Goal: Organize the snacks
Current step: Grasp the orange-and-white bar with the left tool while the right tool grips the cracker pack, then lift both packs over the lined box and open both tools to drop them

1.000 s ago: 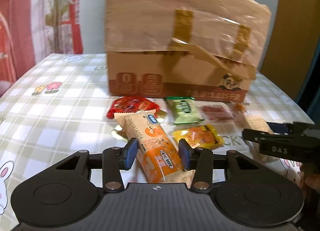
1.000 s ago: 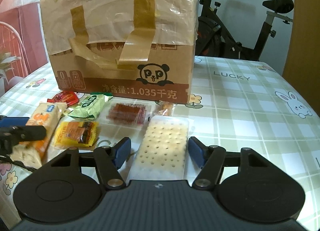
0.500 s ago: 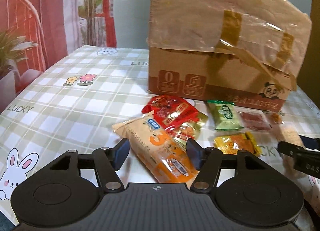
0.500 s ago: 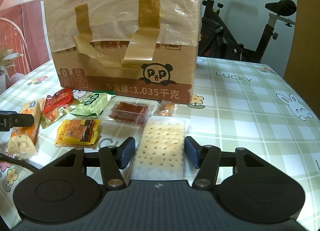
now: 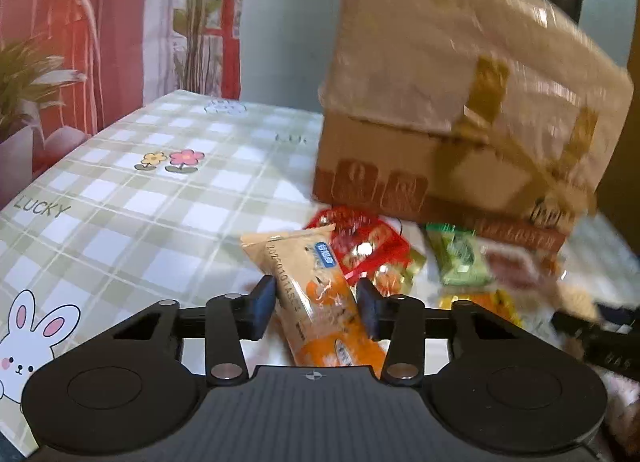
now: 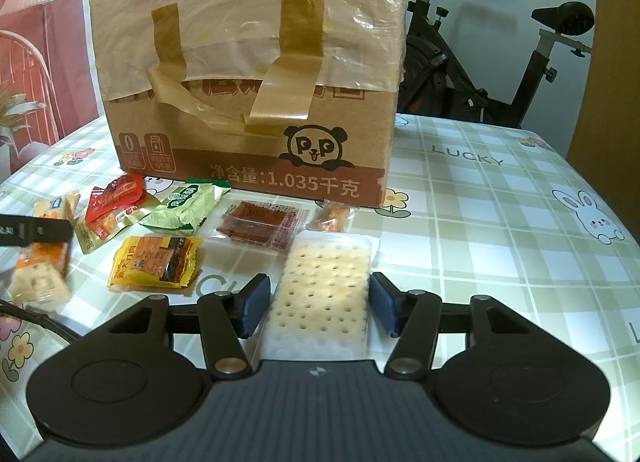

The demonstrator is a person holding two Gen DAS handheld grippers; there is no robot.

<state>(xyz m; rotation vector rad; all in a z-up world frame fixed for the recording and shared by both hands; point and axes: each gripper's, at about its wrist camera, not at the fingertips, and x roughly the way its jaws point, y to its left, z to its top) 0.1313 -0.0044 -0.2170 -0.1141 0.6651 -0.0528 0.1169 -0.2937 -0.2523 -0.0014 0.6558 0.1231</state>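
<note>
Several snack packets lie on the checked tablecloth in front of a taped cardboard box [image 6: 256, 85]. My left gripper [image 5: 316, 308] is open, its fingers on either side of an orange cracker packet [image 5: 316, 302] that lies on the table. My right gripper [image 6: 318, 308] is open around a white cracker pack [image 6: 324, 286], with small gaps at both pads. Beyond lie a red packet [image 6: 114, 201], a green packet [image 6: 186, 207], a yellow packet [image 6: 156, 262], a clear pack of dark red strips [image 6: 260, 225] and a small orange candy [image 6: 332, 217].
The box [image 5: 460, 109] stands at the back middle of the table. An exercise bike [image 6: 500, 61] stands behind the table's right side. Plants and a red chair [image 5: 48, 61] stand off the left edge. The tablecloth [image 6: 500, 242] stretches to the right.
The left gripper has swung left and the view blurs. Its fingers opened wider, then narrowed around the orange packet. The right gripper's fingers have closed in nearer the white cracker pack.
</note>
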